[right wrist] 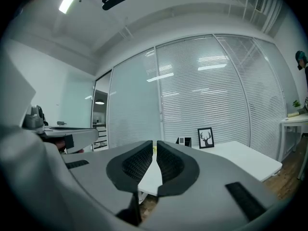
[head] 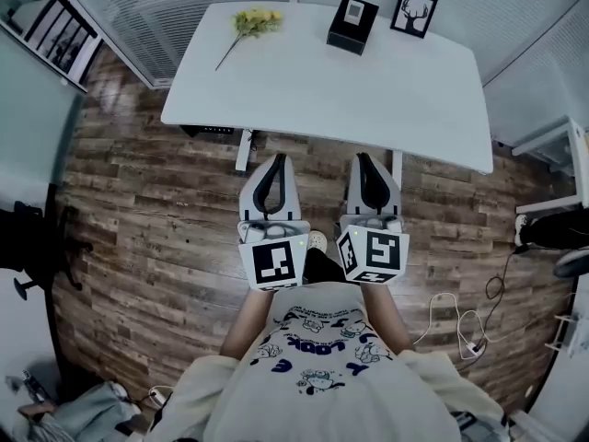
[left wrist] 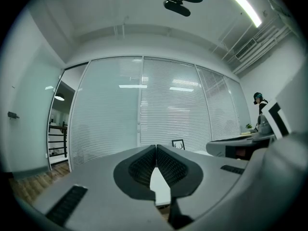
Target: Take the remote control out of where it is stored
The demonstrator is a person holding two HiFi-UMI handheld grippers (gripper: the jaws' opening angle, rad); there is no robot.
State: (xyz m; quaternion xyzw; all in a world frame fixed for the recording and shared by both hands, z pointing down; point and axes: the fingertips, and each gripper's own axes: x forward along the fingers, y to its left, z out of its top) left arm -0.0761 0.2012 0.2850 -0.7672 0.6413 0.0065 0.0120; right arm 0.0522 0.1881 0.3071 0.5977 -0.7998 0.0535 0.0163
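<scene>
both closed, left gripper (head: 274, 159) and right gripper (head: 366, 157) face the table (head: 396, 86).

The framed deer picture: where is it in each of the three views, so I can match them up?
Head view: the deer picture stands top right, at the far edge of the white table.
Left gripper view: the picture is small, just right of centre, before the blinds.
Right gripper view: the picture is right of centre, on the table.
Shared landmark: the white table.

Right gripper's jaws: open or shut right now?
Shut. In the right gripper view, the right gripper has its jaws meeting at the tips, with nothing between them. The white table lies beyond them.
</scene>
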